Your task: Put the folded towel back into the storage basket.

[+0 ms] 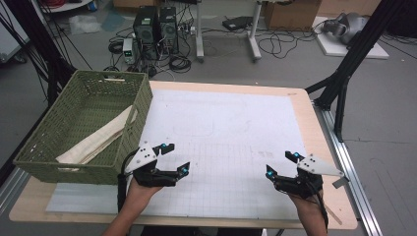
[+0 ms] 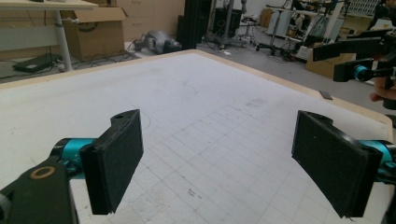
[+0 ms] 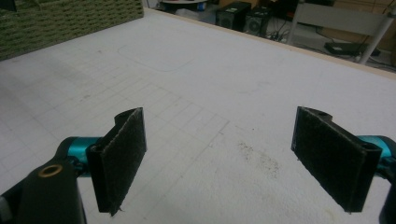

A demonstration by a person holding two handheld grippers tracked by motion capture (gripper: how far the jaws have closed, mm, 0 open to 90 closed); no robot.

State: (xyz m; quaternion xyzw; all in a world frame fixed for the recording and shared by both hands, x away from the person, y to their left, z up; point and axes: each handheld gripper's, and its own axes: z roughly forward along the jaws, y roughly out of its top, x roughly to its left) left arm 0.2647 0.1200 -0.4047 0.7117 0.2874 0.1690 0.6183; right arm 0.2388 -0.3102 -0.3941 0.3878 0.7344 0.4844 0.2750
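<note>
Left tongs (image 1: 176,158) spread wide, nothing between jaws, hovering over white gridded mat (image 1: 226,132) near front-left of worktop (image 1: 322,142). Right tongs (image 1: 282,164) likewise released and empty, over mat near front-right (well apart from left). Green woven basket (image 1: 140,105) sits at worktop's left edge, just beside left tongs. Folded beige cloth (image 1: 98,140) lies inside basket, one end leaning against its right wall.

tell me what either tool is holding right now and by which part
Nothing is held. The left tool and the right tool both hover open over the white gridded mat, jaws apart with nothing between them.
</note>
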